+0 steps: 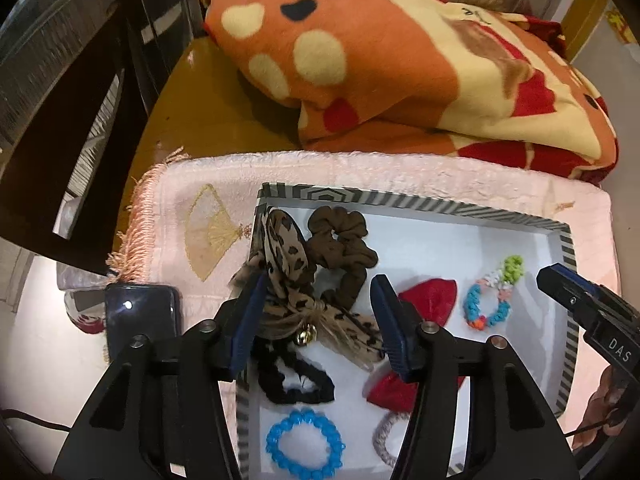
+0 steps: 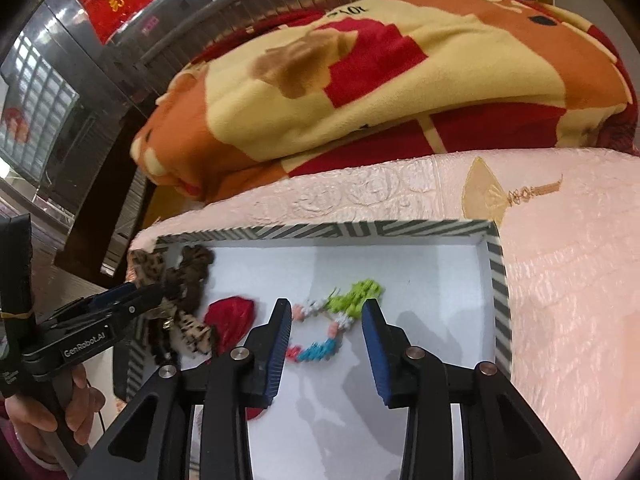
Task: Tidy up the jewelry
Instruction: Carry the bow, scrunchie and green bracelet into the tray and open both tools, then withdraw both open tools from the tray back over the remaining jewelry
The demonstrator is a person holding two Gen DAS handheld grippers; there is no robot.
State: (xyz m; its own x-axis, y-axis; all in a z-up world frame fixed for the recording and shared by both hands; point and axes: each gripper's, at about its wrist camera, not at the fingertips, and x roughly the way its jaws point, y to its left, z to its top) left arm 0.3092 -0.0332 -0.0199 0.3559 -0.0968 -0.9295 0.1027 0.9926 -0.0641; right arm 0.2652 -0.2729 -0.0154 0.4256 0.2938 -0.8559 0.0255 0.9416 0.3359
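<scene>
The leopard-print fabric bow with a little gold bell (image 1: 296, 300) lies in the white box with a striped rim (image 1: 568, 248), beside a brown scrunchie (image 1: 344, 248). The left gripper (image 1: 320, 320) has its fingers spread around it, not pinching. The right gripper (image 2: 326, 344) hangs open over the colourful bead bracelet (image 2: 336, 320). Both pieces look dropped off; next, lift away and fetch more.

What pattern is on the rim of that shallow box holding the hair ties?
Grey-and-white diagonal stripes on the shallow cardboard box's rim, clearest in the right wrist view.
</scene>
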